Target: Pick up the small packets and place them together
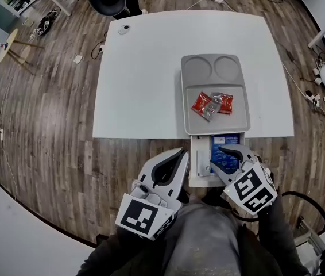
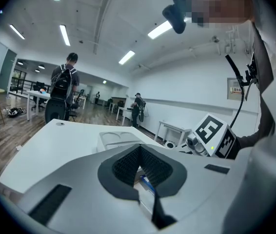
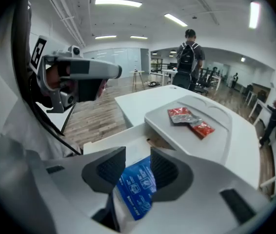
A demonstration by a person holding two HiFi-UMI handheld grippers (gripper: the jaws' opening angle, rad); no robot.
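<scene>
Head view: white counter [image 1: 145,79] fills the upper centre of the frame. A grey tray [image 1: 186,105] sits at the counter's near right edge. Its two round wells at the top are empty. A white box [image 1: 200,165] butts against the counter edge just below the tray, at lower centre-right, likely the supply bin. The right claw [image 1: 215,158] is tipped steeply down into that box with its marker cube back toward the person. Its jaws are about half apart with a blue packet [image 3: 137,184] showing between the pads. More blue shows beyond the upper finger in head view, so the packet looks to be lying in the box rather than lifted, and I see no pinch yet; judged a reach for the next pick. The left claw [image 1: 180,152] is at lower centre-left, over the wooden floor and close to the body. It is nearly level, its jaws are together with nothing in them, and it looks parked out of the way. Two red packets [image 1: 201,103] and a silver packet [image 1: 210,111] overlap in one pile in the tray's big lower compartment, so that is probably the gathering spot.
</scene>
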